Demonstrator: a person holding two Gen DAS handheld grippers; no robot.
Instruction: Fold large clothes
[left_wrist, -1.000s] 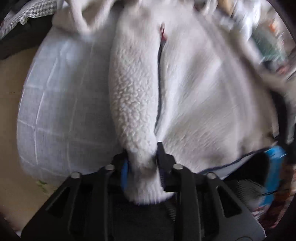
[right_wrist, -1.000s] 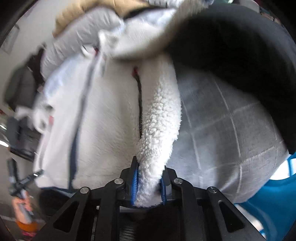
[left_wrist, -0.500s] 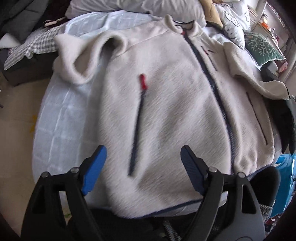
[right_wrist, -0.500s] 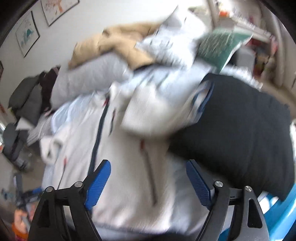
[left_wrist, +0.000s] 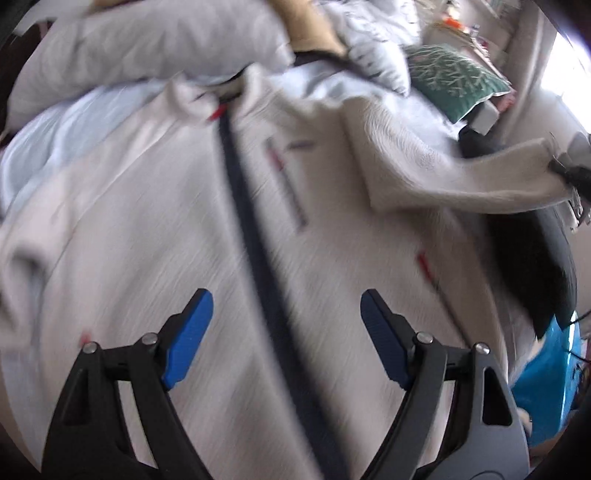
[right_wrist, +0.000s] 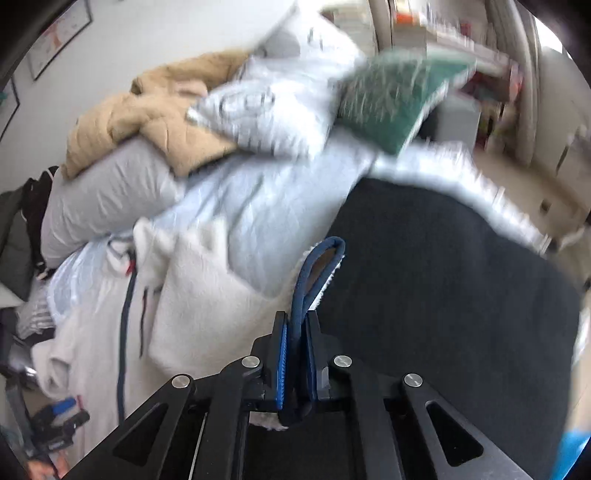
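A cream fleece jacket (left_wrist: 155, 236) with a dark navy front zipper (left_wrist: 255, 236) lies spread on the bed. My left gripper (left_wrist: 286, 334) is open and empty, hovering over the jacket's lower front, astride the zipper line. My right gripper (right_wrist: 295, 354) is shut on the navy-trimmed cuff (right_wrist: 314, 273) of the jacket's sleeve (right_wrist: 207, 302). In the left wrist view that sleeve (left_wrist: 443, 177) stretches out to the right, where the right gripper (left_wrist: 565, 171) shows at the frame edge.
A black garment (right_wrist: 443, 295) lies on the bed to the right of the jacket. Grey pillows (right_wrist: 110, 195), a tan blanket (right_wrist: 147, 114) and a green cushion (right_wrist: 391, 96) pile at the head. A blue object (left_wrist: 546, 373) sits off the bed's right side.
Both grippers let go of the jacket's hem a second ago and opened. The right gripper has since shut on the sleeve cuff. The left gripper moved right, over the zipper, still open.
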